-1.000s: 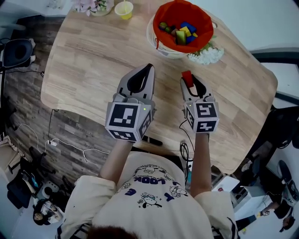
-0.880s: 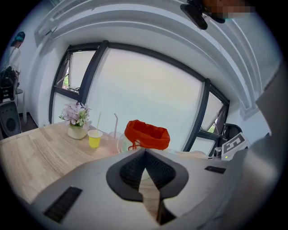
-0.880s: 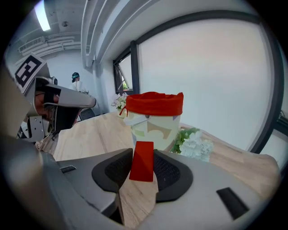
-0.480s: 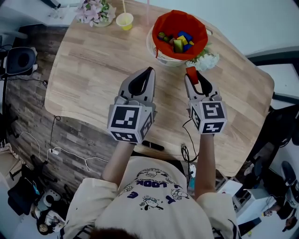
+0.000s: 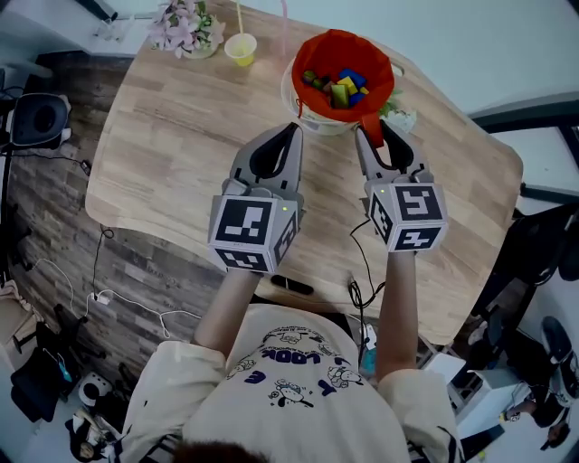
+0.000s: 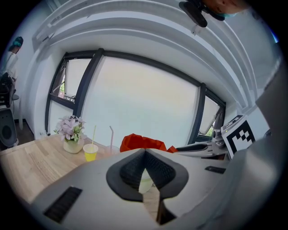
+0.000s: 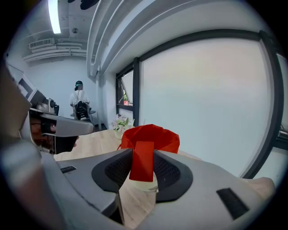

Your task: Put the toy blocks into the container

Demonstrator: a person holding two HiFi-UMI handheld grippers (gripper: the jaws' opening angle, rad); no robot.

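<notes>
My right gripper (image 5: 374,134) (image 7: 142,162) is shut on a red block (image 5: 372,127) (image 7: 142,161), held upright between the pads just in front of the container. The container (image 5: 342,70) (image 7: 150,137) (image 6: 139,142) is a white bowl lined with red cloth, at the table's far side, with several coloured blocks (image 5: 338,88) inside. My left gripper (image 5: 288,137) (image 6: 145,173) is shut with nothing between its jaws, hovering over the table to the left of the right gripper.
A yellow cup (image 5: 241,48) (image 6: 91,152) and a vase of pink flowers (image 5: 185,27) (image 6: 71,135) stand at the table's far left. White flowers (image 5: 399,118) lie beside the bowl. The wooden table (image 5: 172,136) has rounded edges; cables and gear lie on the floor at left.
Both grippers have risen and moved toward the container; the right one, carrying the red block, now reaches the bowl's near rim. The left one moved less.
</notes>
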